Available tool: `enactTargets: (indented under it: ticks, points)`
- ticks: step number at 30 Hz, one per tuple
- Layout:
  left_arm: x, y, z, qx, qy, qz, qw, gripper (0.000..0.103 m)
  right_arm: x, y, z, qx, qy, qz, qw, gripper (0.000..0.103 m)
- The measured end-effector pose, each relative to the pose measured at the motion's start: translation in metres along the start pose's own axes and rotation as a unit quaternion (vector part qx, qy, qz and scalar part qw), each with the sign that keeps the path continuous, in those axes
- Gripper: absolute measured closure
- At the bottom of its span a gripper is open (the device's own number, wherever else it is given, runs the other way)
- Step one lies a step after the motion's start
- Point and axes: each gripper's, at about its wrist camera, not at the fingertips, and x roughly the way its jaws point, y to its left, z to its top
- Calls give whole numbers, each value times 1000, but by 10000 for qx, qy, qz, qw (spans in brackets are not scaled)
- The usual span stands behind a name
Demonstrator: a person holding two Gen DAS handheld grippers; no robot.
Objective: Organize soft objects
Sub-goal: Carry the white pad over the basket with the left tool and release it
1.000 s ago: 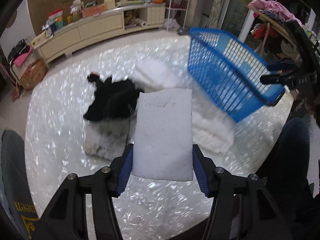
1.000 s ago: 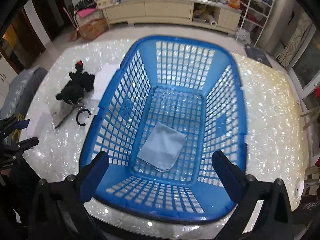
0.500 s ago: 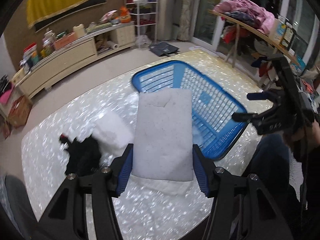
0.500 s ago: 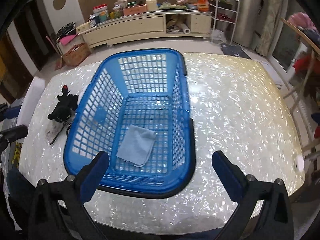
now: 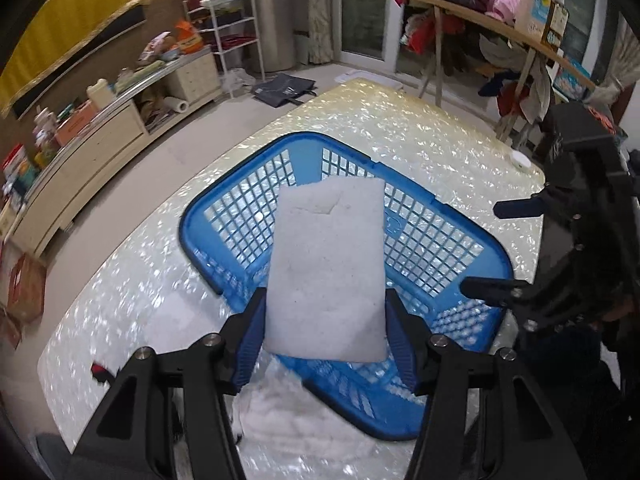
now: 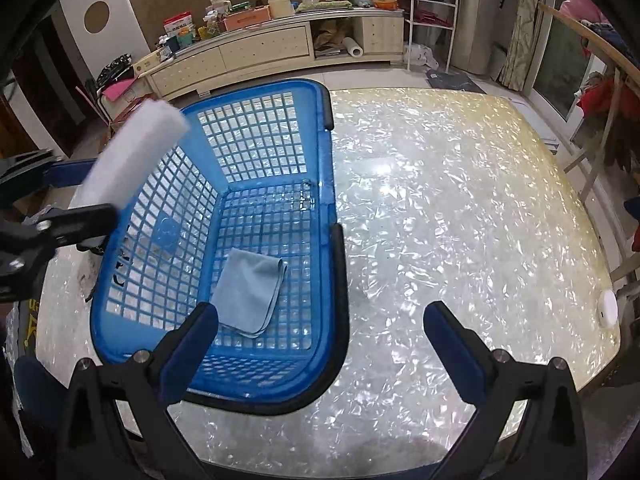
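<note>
Fingers point(image 5: 404, 354) of your left gripper point(image 5: 325, 344): clamped on both long edges of a white pad point(image 5: 326, 270), which stands out flat ahead of them, raised over the near left wall of the blue basket point(image 5: 472, 240). Fingers point(image 6: 454, 346) of your right gripper point(image 6: 320, 344): spread wide apart, holding nothing, low over the basket's near right corner and the table point(image 6: 460, 208). Basket contents: one folded blue cloth point(image 6: 250, 292), lying flat on the near floor of the basket. Left of the basket, on the table: white fluffy fabric point(image 5: 296, 428), partly under your left gripper; a small black thing point(image 6: 120, 270) shows through the mesh, too hidden to name. Far right table edge: small white disc point(image 6: 608, 308). Beyond the table: long cream cabinet point(image 6: 264, 50) against the far wall.
</note>
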Motion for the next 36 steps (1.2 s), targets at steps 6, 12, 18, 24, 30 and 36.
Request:
enactTargets:
  ticks: [6, 12, 18, 24, 30, 36]
  points:
    - [38, 11, 15, 222, 226, -7, 9995, 49, 10, -11, 8, 143, -26, 101, 9998, 0]
    - [69, 10, 24, 555, 508, -1, 9972, 49, 23, -17, 15, 182, 28, 183, 9997, 0]
    - [92, 10, 29, 738, 695, 179, 9947, 49, 32, -21, 15, 252, 62, 304, 9992, 0]
    - [109, 12, 36, 808, 937, 255, 9920, 46, 32, -23, 14, 334, 43, 394, 9987, 0]
    - [114, 16, 39, 761, 976, 221, 9921, 23, 28, -23, 11, 353, 46, 348, 9988, 0]
    - [96, 21, 36, 645, 789, 228, 9945, 18, 19, -17, 7, 322, 45, 328, 9989, 0]
